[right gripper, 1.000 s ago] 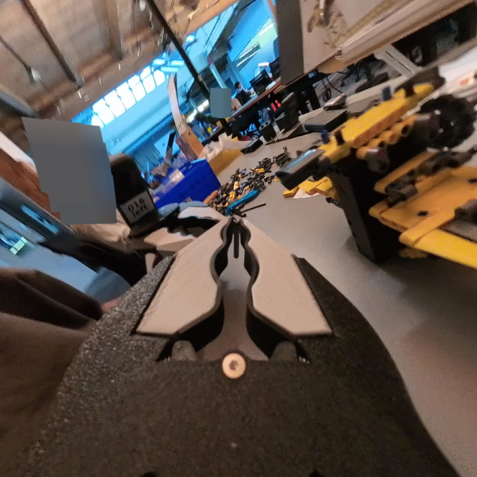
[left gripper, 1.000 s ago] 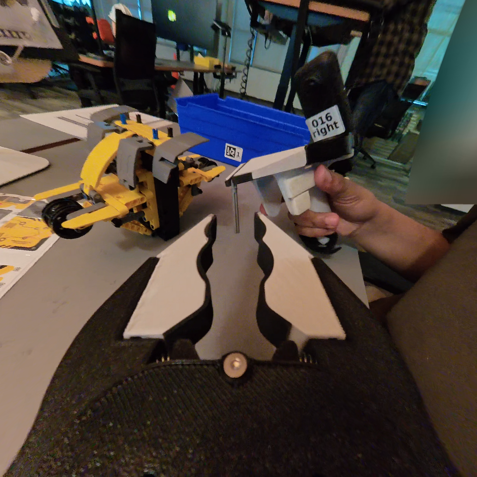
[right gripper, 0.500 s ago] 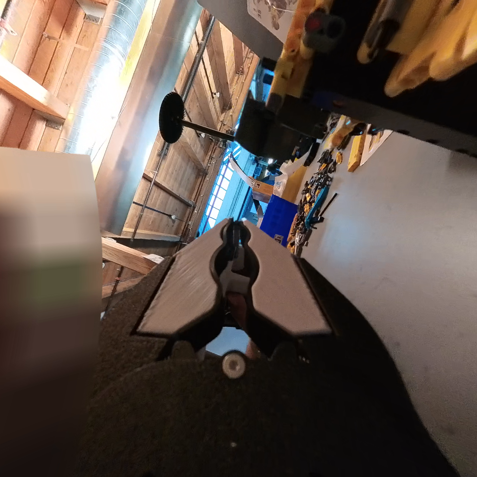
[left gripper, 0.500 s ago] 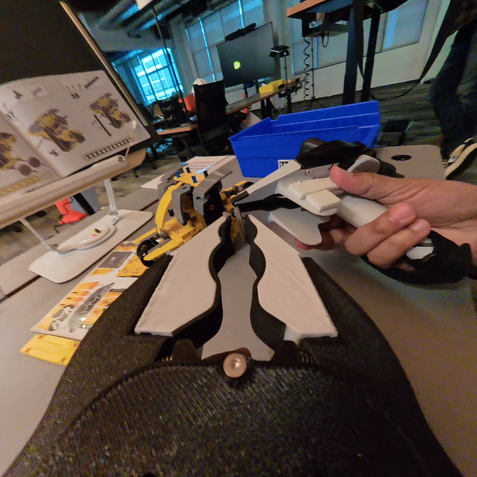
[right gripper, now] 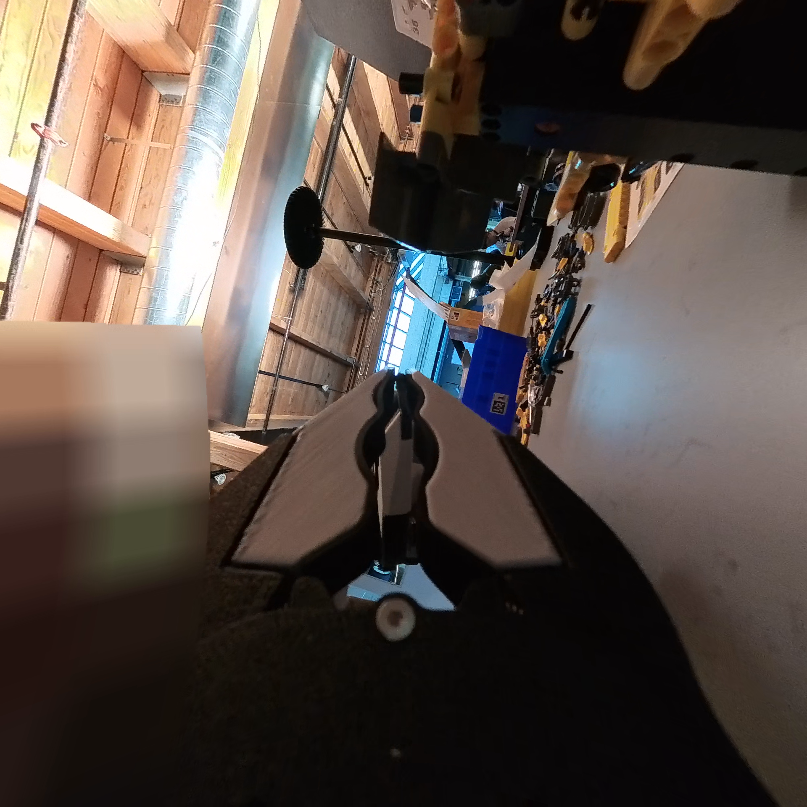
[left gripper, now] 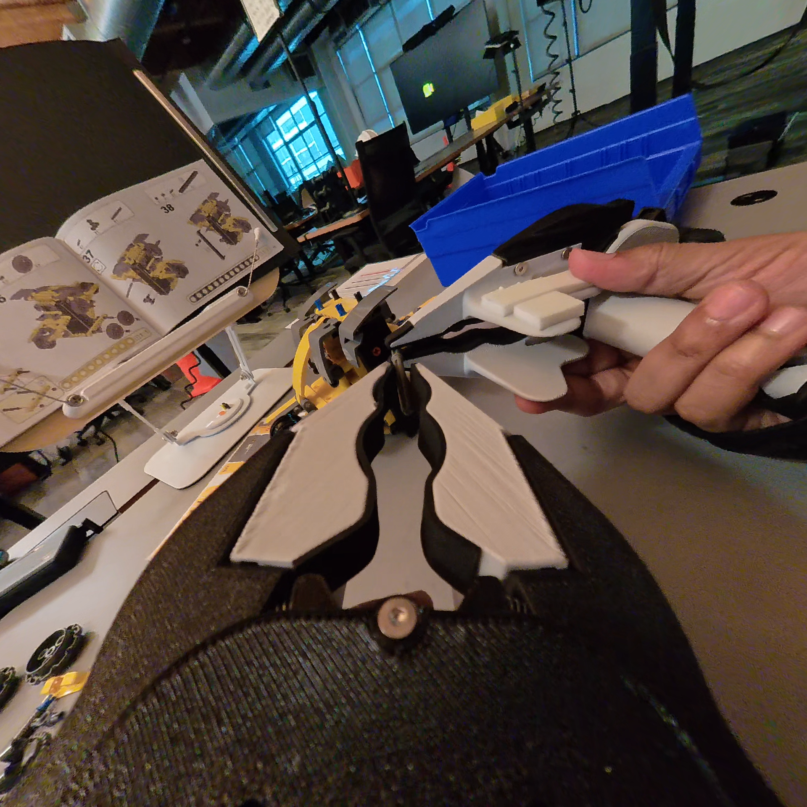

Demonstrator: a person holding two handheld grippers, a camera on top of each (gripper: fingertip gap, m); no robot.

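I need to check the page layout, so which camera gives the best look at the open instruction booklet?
The left wrist view: the instruction booklet lies open on its stand, both pages visible. The right wrist view shows only a blurred corner at the top.

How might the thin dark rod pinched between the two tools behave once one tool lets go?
The rod looks straight and rigid, so it probably won't droop. Being thin and smooth-looking, it may pivot in the right tool tips. Dropped on the table, it would likely roll.
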